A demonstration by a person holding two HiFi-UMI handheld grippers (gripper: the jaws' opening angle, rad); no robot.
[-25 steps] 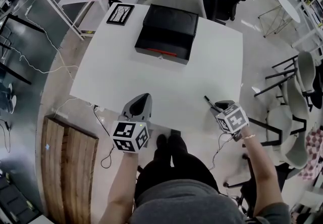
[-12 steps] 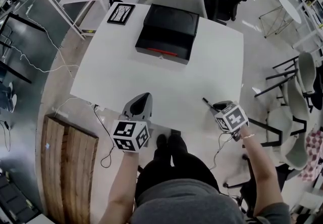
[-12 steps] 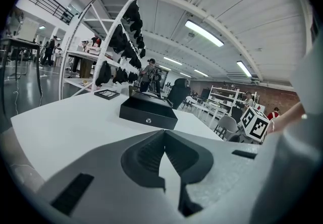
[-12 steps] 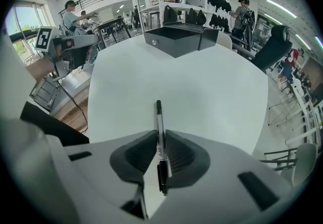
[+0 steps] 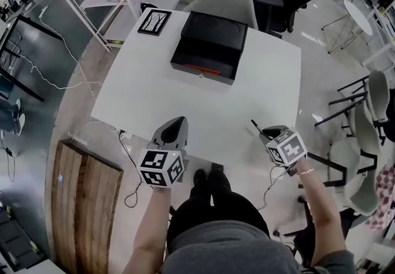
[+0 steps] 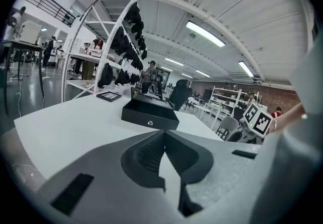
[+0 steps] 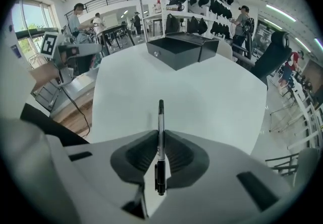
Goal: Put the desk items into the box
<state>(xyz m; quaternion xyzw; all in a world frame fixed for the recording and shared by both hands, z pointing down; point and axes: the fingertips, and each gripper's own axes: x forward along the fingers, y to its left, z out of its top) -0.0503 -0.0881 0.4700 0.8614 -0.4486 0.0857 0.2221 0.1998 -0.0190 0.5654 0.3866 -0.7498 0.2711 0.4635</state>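
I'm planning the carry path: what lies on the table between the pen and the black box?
Nothing: only bare white table separates the pen from the box, shown in the head view and the right gripper view.

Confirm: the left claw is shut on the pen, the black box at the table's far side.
No: the right claw, which has just been closing, is shut on the pen, per the right gripper view. The black box is as stated.

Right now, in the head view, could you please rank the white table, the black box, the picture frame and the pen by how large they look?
1. white table
2. black box
3. picture frame
4. pen, clearly smallest, though only part of its length shows in this view.
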